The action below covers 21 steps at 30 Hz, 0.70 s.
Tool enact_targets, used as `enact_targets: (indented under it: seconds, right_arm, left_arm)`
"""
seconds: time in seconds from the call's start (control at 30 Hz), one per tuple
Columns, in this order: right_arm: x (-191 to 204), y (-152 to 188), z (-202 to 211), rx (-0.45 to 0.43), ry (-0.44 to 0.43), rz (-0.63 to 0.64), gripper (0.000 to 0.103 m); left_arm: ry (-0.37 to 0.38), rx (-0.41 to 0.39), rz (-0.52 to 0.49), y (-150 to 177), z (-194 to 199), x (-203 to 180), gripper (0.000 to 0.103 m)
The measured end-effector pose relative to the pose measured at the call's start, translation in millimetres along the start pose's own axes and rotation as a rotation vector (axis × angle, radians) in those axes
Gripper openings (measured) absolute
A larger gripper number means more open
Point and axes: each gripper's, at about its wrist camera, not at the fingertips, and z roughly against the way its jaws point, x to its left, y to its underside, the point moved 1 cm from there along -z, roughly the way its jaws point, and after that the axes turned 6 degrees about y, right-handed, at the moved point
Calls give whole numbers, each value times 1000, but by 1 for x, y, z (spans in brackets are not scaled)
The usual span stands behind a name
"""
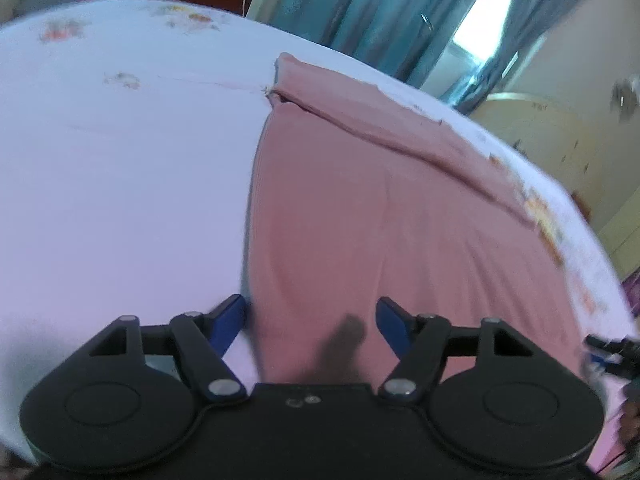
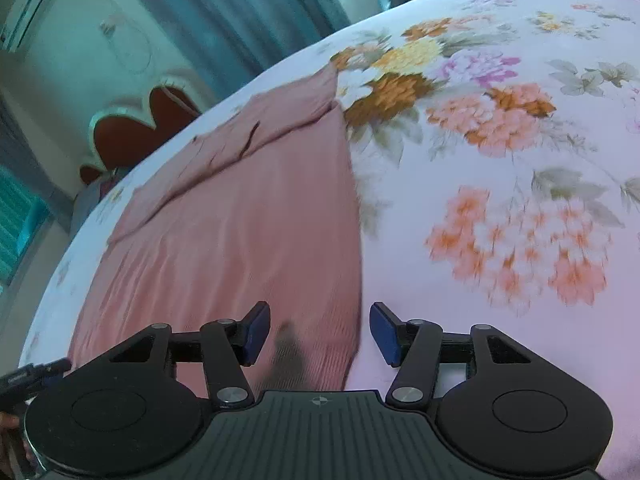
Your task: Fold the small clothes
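A dusty-pink garment (image 1: 360,208) lies flat on the floral bedsheet (image 1: 120,180), with a folded band across its far end. My left gripper (image 1: 310,320) is open and empty, its blue-padded jaws astride the garment's near left edge. In the right wrist view the same pink garment (image 2: 248,224) lies on the bedsheet (image 2: 500,168). My right gripper (image 2: 320,330) is open and empty over the garment's near right edge. Each gripper shows at the edge of the other's view: the right one (image 1: 612,354) and the left one (image 2: 28,376).
Teal curtains (image 1: 360,12) and a bright window hang beyond the bed. A cream wardrobe (image 1: 552,132) stands at the right. A red-and-cream headboard (image 2: 132,132) is at the bed's far left. The bed edge curves away close behind the garment.
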Motion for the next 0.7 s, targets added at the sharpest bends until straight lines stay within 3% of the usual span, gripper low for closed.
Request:
enact_targets:
  seconds: [0.13, 0.3, 0.37, 0.4, 0.5, 0.63, 0.7]
  right_arm:
    - [-13, -16, -12, 27, -67, -97, 55]
    - [-15, -1, -5, 115, -181, -89, 54]
    - [-16, 7, -1, 138, -211, -84, 46]
    - [-19, 9, -1, 144, -224, -106, 39]
    - [-30, 6, -5, 127, -241, -180, 33]
    - [-34, -4, -16, 126, -269, -226, 33]
    - [-32, -2, -16, 143, -276, -192, 30]
  left_arm:
    - [142, -6, 125, -12, -12, 19, 69]
    - [267, 17, 209, 9, -6, 33, 50]
    - [302, 37, 208, 19, -6, 33, 47]
    - [306, 39, 192, 21, -7, 31, 47]
    - [307, 44, 202, 15, -15, 29, 48]
    - [286, 46, 182, 6, -27, 20, 46]
    - [268, 58, 161, 7, -27, 16, 21]
